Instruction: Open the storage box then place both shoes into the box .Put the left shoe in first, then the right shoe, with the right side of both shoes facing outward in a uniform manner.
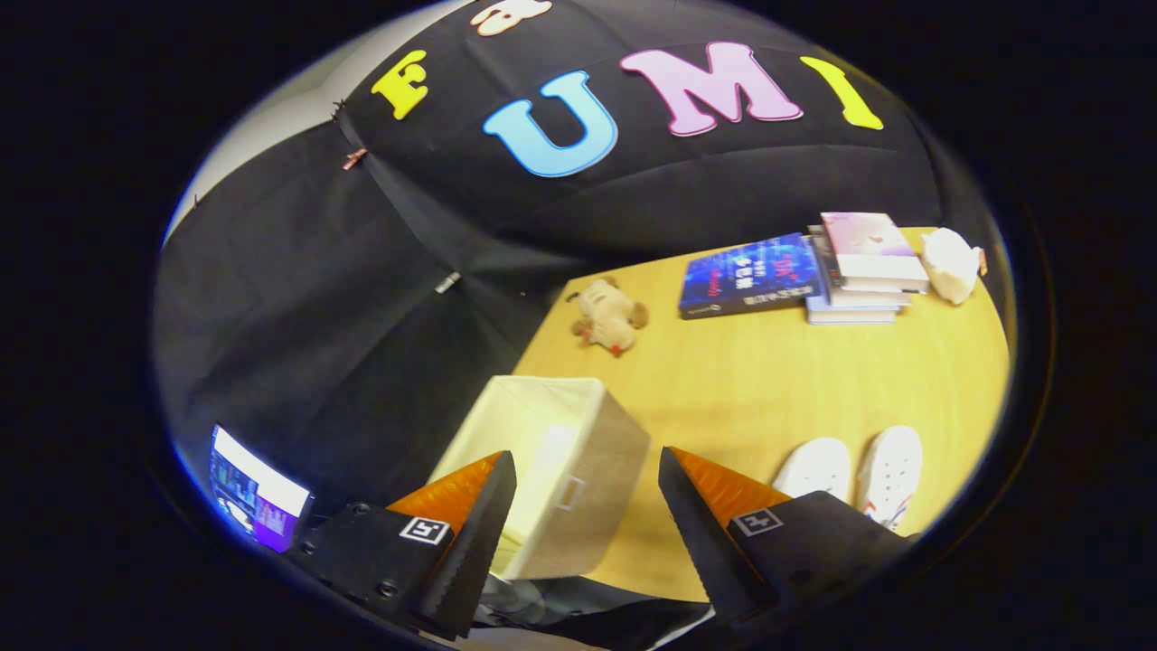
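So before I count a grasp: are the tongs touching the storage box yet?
Apart. The gripper view shows the tongs open, nothing held, with the storage box lying between and beyond the fingers, not pressed by either.

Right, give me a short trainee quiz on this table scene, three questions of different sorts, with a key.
1. True or false: the gripper has its fingers shut on a shoe.
2. Multiple choice: where do the two white shoes sit? A) inside the box B) on the table beyond one finger C) on the books
3. Fill in: the soft toy dog lies on the table beyond the open ____.

Key: 1 false, the fingers are apart and hold nothing; 2 B; 3 box. The books are stacked at the table's far side.
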{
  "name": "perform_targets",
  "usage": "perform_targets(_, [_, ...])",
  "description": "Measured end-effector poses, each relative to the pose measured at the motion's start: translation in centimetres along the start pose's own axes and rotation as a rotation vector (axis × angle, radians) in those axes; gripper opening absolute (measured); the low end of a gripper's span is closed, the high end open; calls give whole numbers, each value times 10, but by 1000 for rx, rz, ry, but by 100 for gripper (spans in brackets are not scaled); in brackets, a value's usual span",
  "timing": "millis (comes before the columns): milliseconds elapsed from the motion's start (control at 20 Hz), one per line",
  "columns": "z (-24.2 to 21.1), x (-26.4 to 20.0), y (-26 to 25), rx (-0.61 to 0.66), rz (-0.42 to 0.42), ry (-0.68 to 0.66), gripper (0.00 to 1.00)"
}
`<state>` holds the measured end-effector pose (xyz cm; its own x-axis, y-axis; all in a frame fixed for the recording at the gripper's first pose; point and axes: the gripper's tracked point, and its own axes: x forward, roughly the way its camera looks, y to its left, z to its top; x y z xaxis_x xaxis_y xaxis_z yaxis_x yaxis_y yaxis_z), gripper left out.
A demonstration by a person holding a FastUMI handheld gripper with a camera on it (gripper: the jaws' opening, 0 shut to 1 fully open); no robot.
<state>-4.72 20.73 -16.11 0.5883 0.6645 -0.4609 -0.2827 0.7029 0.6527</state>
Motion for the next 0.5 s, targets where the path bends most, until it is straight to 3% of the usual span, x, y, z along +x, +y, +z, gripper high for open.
perform_targets(200, [-35,-9,-69,-7,-140,67,97])
perform_targets(500, [-89,-18,-140,27,-265,191,97])
